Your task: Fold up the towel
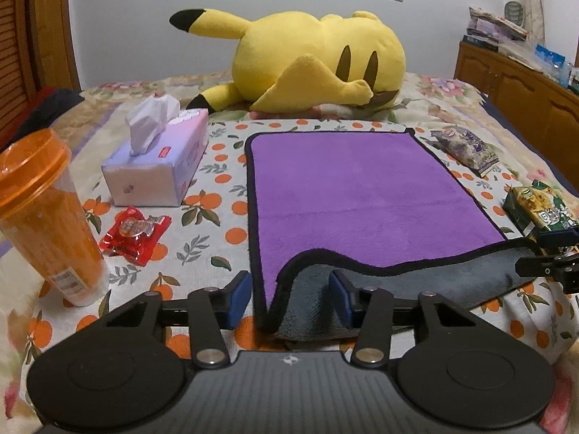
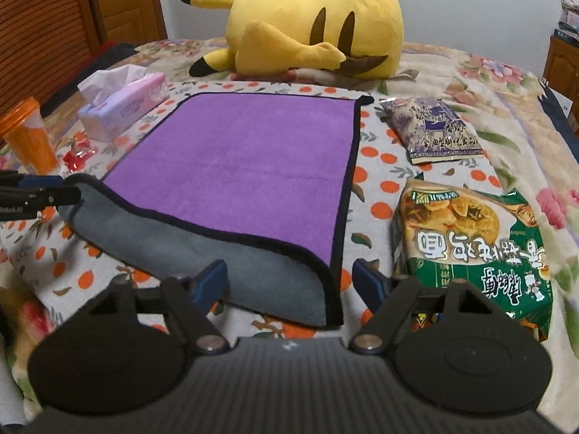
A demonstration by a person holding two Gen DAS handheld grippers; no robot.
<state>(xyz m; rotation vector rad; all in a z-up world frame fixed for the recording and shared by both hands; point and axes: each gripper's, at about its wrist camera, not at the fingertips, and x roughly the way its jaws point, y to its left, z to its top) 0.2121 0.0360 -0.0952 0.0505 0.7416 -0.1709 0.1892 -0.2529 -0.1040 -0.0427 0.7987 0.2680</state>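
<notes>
We have the towel [image 2: 235, 159] spread purple side up in the middle of the bed [image 2: 506, 83], its near edge turned over so the grey underside shows. Our left gripper [image 1: 289, 298] straddles the near left corner with its fingers apart, gripping nothing; our right gripper [image 2: 289, 282] does likewise at the near right corner.

We think the main risk is closing on one layer only, or on the bedsheet beneath, so the corner slips out as we lift. Uneven lifting could skew the fold. A wide sweep might also knock the cup [image 1: 47, 217] near the left edge, or drag the noodle packet [image 2: 474, 246] just beside the right corner.
</notes>
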